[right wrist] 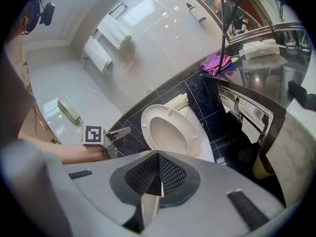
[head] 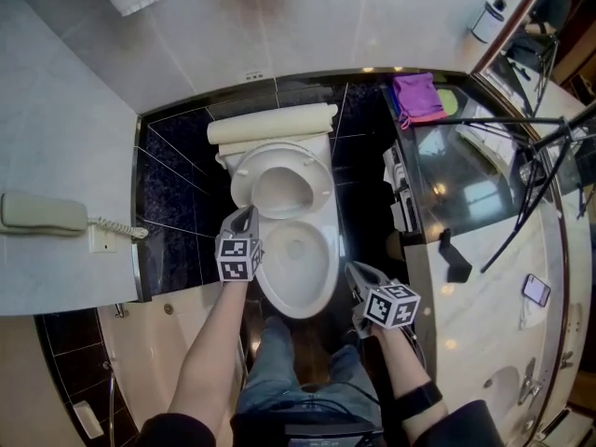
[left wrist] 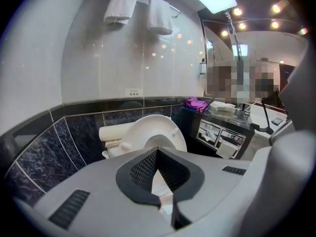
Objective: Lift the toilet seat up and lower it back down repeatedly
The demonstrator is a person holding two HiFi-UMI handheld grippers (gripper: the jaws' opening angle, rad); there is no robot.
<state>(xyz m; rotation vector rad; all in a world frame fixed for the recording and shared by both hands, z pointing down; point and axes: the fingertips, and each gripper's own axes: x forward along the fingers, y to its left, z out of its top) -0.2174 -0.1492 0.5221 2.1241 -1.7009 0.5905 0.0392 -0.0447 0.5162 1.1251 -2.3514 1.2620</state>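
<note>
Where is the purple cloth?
In the head view, the crumpled purple cloth lies upper right, on the dark glass counter, right of the white toilet.

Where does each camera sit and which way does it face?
Head view: on the person's head, steeply down at the toilet seat; shows left forearm, right forearm, left hand-held gripper, right hand-held gripper.
Left gripper view: on that gripper, facing seat, wall; own jaws.
Right gripper view: likewise, facing seat; own jaws, left forearm.
All share the seat.
</note>
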